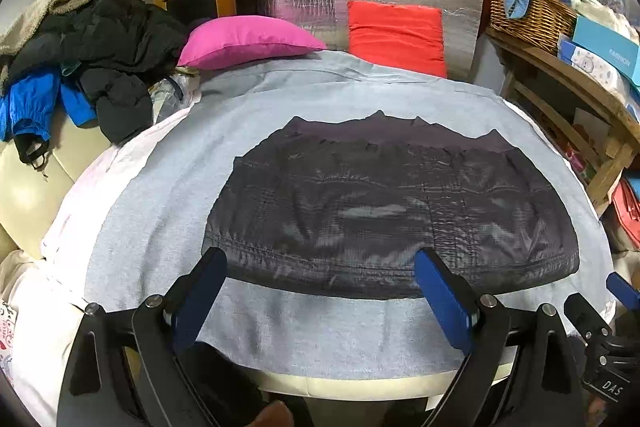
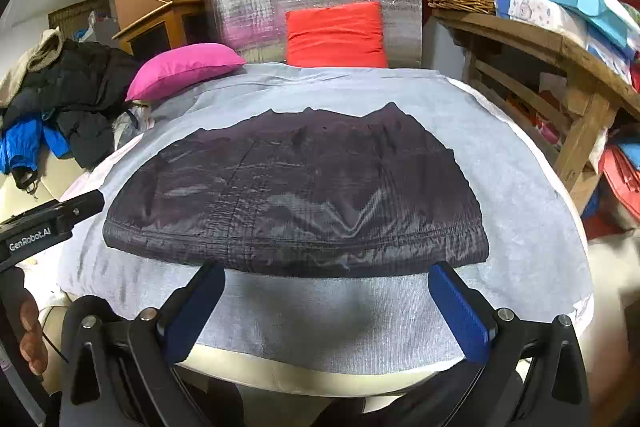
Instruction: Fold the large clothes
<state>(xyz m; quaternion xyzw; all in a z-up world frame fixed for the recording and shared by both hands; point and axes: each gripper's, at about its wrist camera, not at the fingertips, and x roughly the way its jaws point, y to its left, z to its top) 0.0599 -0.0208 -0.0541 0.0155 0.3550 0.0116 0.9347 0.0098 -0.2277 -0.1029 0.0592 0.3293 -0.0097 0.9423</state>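
The folded dark jacket lies flat mid-sheet, bare grey cloth all round its edges. Both claws — left claw, right claw — hang spread and empty just short of its near hem.

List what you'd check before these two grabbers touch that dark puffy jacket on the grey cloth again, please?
1. Left gripper open with nothing between its fingers: ok.
2. Right gripper open and empty: ok.
3. Dark quilted jacket lies flat in a compact folded shape on the grey cloth: ok.
4. Near hem of the jacket in front of both grippers, uncovered: ok.
5. Pink cushion and red cushion sit beyond the jacket, apart from it: ok.
6. Whether the jacket's sleeves are tucked evenly underneath: cannot tell.
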